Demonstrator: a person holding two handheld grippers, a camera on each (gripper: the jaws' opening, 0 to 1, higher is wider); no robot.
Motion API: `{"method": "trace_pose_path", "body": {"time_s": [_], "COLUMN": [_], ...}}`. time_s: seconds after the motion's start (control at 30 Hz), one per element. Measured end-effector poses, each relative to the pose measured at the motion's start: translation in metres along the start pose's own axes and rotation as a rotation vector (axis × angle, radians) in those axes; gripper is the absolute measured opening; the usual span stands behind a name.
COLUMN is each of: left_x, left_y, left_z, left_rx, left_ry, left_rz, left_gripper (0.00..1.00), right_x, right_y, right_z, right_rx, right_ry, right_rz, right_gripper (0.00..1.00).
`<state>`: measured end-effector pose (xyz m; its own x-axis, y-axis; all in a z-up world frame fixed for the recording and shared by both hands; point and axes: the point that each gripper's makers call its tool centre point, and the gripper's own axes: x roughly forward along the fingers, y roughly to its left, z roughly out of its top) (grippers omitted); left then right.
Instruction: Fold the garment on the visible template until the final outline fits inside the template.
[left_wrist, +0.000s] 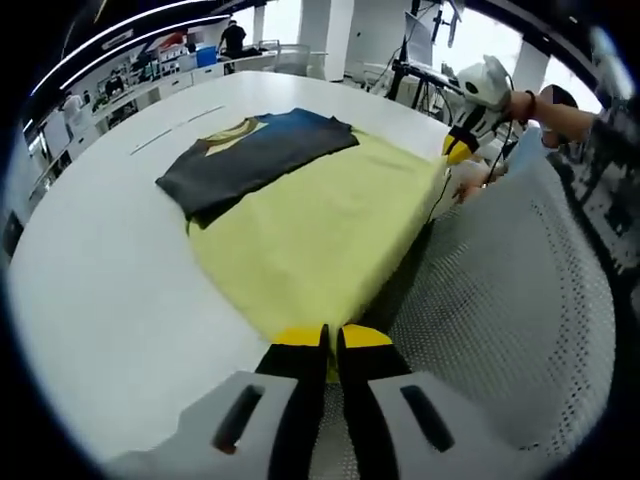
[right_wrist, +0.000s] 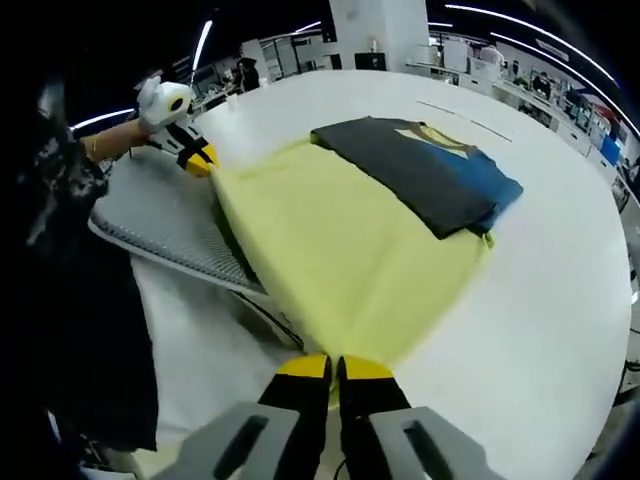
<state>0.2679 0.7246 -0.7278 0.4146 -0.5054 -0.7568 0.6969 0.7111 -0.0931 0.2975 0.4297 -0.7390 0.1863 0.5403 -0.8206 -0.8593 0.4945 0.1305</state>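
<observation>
Both claws (left_wrist: 332, 342) (right_wrist: 334, 367) pinch the yellow garment's (left_wrist: 320, 235) near edge.

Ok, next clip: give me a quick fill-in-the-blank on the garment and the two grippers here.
1. The yellow panel is being lifted over a grey and ____ garment lying on the white table.
2. The left gripper is ____ on the yellow panel's edge.
3. The right gripper grips the same panel, so it is held by ____ grippers.
4. Beside the yellow panel lies a grey ____ sheet.

Missing words: blue; shut; two; mesh
</observation>
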Motion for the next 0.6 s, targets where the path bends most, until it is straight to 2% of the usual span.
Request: {"method": "trace_pose_path", "body": {"time_s": [0.13, 0.3, 0.4, 0.47, 0.6], "left_x": [-0.004, -0.011, -0.014, -0.017, -0.019], "left_y": [0.013, 0.029, 0.04, 0.046, 0.056], "left_z": [0.016, 0.036, 0.048, 0.056, 0.069], "left_rx": [-0.042, -0.034, -0.002, 0.02, 0.012], "left_ry": [-0.039, -0.088, -0.099, -0.107, -0.138], "left_rz": [0.051, 0.108, 0.146, 0.167, 0.194], "left_gripper": [0.01, 0.01, 0.01, 0.01, 0.01], "right_x": [-0.006, -0.016, -0.021, -0.023, -0.026], "right_y": [-0.011, -0.025, -0.032, -0.037, -0.046], "right_z": [0.016, 0.039, 0.054, 0.062, 0.074], "right_rx": [-0.019, -0.045, -0.069, -0.09, -0.116], "right_ry": [-0.04, -0.088, -0.106, -0.111, -0.117], "right_rz": [-0.049, -0.095, -0.105, -0.113, -0.131], "right_gripper": [0.0, 0.0, 0.0, 0.0, 0.0]}}
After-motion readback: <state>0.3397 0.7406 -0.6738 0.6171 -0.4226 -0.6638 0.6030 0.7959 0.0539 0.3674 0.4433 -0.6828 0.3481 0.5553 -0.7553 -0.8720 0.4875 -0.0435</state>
